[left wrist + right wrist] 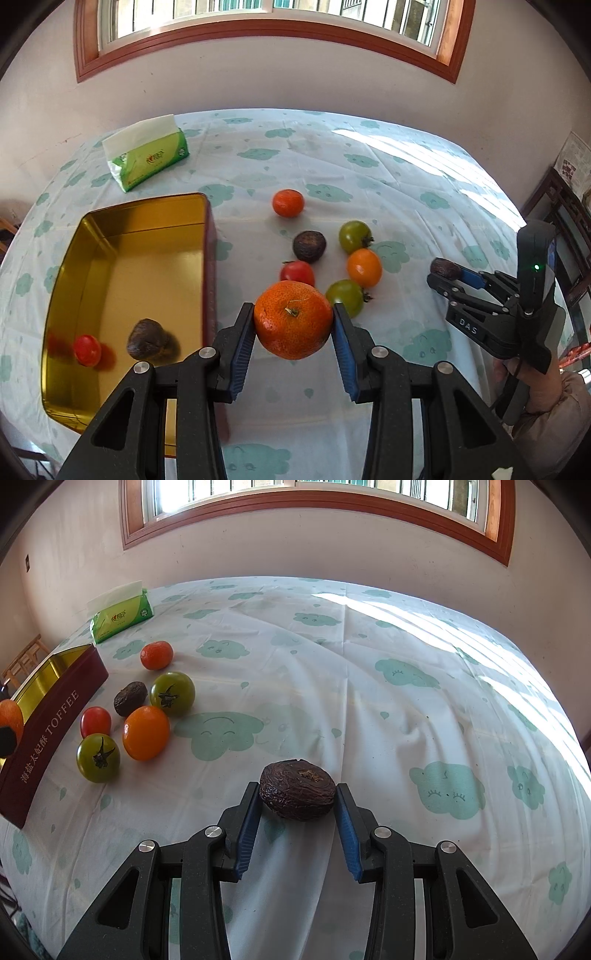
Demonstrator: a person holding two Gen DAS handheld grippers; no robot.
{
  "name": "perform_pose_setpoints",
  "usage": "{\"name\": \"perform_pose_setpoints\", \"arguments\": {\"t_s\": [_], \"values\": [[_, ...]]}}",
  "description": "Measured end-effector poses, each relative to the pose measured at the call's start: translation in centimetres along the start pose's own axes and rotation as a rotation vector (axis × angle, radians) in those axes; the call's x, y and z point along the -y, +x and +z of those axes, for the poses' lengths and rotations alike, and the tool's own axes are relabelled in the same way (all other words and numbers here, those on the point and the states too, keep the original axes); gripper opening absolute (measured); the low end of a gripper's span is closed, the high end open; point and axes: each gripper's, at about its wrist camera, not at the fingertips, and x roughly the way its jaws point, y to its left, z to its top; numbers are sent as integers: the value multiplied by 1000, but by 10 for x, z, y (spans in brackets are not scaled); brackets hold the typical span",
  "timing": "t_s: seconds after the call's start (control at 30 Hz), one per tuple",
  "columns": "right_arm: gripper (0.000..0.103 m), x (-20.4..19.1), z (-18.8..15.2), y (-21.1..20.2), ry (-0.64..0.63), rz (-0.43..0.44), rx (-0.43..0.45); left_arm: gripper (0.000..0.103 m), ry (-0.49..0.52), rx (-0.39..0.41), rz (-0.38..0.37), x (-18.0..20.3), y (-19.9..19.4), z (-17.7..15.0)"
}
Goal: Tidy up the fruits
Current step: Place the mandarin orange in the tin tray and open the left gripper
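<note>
While the left gripper (293, 325) clamps a large orange (293, 319) just right of the tin (125, 295), level with its near half, the right gripper (297, 799) pinches a wrinkled dark fruit (297, 794), well apart toward the table's right edge; the left is nearer.

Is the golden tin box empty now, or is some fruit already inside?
Not empty. The tin box is open and holds two fruits: a small red tomato and a dark wrinkled fruit.
</note>
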Motion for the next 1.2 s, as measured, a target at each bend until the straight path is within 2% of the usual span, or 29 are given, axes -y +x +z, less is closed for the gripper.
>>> {"name": "perform_pose_setpoints", "arguments": {"t_s": [0.23, 0.43, 0.73, 1.2], "values": [[41, 0, 0, 0, 0, 0, 0, 37, -50, 26, 124, -57, -4, 17], [41, 0, 0, 0, 0, 0, 0, 37, -96, -6, 204, -105, 7, 25], [41, 0, 0, 0, 0, 1, 0, 37, -130, -74, 241, -140, 29, 21], [41, 0, 0, -1, 0, 0, 0, 37, -132, -142, 257, -156, 51, 15]]}}
